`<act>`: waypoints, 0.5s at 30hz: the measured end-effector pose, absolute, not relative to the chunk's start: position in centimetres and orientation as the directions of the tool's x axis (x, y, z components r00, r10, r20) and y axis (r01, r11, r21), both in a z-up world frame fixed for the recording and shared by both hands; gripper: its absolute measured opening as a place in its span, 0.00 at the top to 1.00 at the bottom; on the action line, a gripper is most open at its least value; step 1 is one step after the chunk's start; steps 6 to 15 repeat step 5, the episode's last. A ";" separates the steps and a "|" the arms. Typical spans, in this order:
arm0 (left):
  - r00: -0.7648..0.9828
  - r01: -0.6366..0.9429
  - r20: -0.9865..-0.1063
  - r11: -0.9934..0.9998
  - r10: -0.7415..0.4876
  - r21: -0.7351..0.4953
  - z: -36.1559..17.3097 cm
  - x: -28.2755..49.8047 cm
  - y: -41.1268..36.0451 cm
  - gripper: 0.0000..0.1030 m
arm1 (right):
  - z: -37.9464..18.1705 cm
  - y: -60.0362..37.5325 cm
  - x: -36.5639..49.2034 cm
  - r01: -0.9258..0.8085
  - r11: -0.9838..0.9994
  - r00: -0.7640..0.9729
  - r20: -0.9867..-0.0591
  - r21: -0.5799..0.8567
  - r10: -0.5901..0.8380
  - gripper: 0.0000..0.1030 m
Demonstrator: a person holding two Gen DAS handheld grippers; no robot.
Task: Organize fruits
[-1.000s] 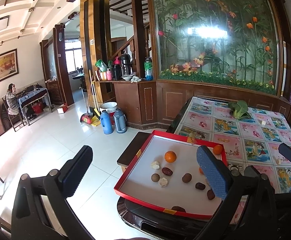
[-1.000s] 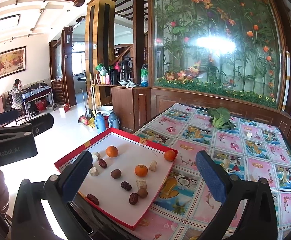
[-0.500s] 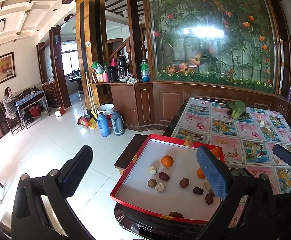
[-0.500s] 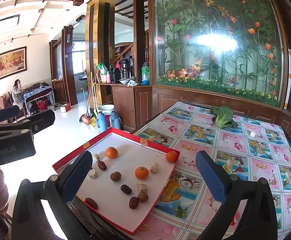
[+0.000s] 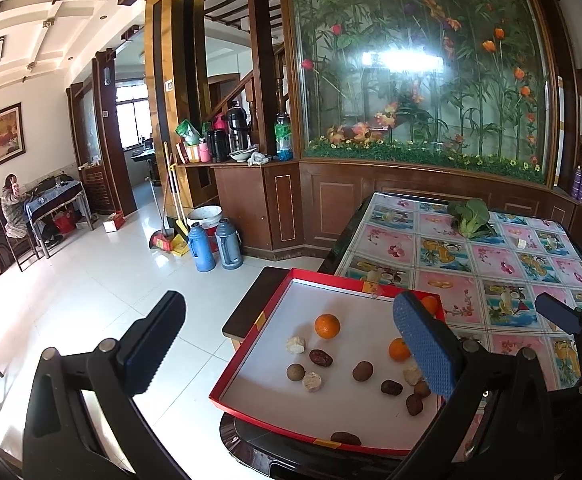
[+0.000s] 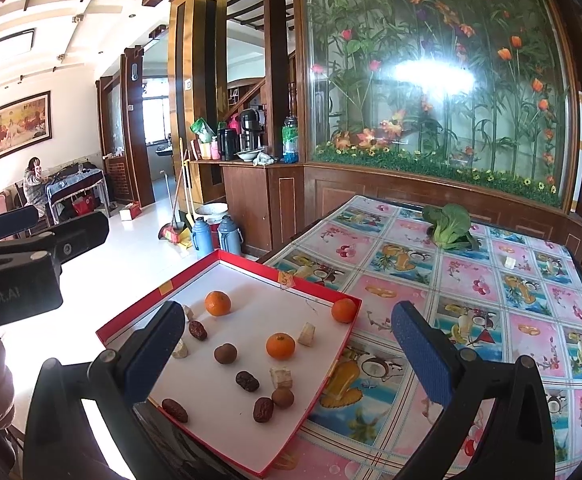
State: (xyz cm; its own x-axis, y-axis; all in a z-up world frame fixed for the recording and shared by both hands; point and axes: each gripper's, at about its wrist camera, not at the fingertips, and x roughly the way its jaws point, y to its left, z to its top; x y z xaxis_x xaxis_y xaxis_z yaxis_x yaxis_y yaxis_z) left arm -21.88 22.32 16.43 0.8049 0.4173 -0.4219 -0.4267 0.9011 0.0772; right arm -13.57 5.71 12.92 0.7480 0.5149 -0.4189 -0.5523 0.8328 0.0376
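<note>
A red tray with a white floor (image 5: 251,364) (image 6: 247,264) lies on the table's near left corner. In it are three oranges (image 6: 217,303), several dark dates (image 6: 247,381), round brown fruits (image 6: 225,353) and pale chunks (image 6: 281,377). My left gripper (image 5: 287,352) is open and empty, above the tray's left side. My right gripper (image 6: 287,356) is open and empty, above the tray's near half. The left gripper's body also shows at the left edge of the right wrist view (image 6: 15,276).
The table (image 6: 491,320) has a colourful fruit-print cover. A green leafy vegetable (image 6: 449,226) lies at its far side, with small pale bits (image 6: 510,262) nearby. Two thermos flasks (image 5: 215,244), a broom and a bucket stand on the tiled floor left of the table.
Both views have shifted a little; the tray sits slightly lower and closer in each. Both grippers stay open and empty. The fruits have not moved.
</note>
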 end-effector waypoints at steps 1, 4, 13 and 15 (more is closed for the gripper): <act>0.803 -0.431 -0.421 0.899 0.422 0.079 16.4 -21.7 22.3 0.00 | 12.9 5.7 -13.4 -0.552 0.833 0.747 -0.420 0.040 0.516 0.00; 0.808 -0.428 -0.413 0.900 0.420 0.078 16.3 -21.2 22.1 0.00 | 12.7 5.6 -12.9 -0.552 0.832 0.741 -0.427 0.051 0.518 0.00; 0.807 -0.434 -0.406 0.897 0.428 0.084 16.3 -20.9 21.9 0.00 | 12.6 5.4 -12.7 -0.550 0.833 0.740 -0.431 0.053 0.516 0.00; 0.807 -0.434 -0.406 0.897 0.428 0.084 16.3 -20.9 21.9 0.00 | 12.6 5.4 -12.7 -0.550 0.833 0.740 -0.431 0.053 0.516 0.00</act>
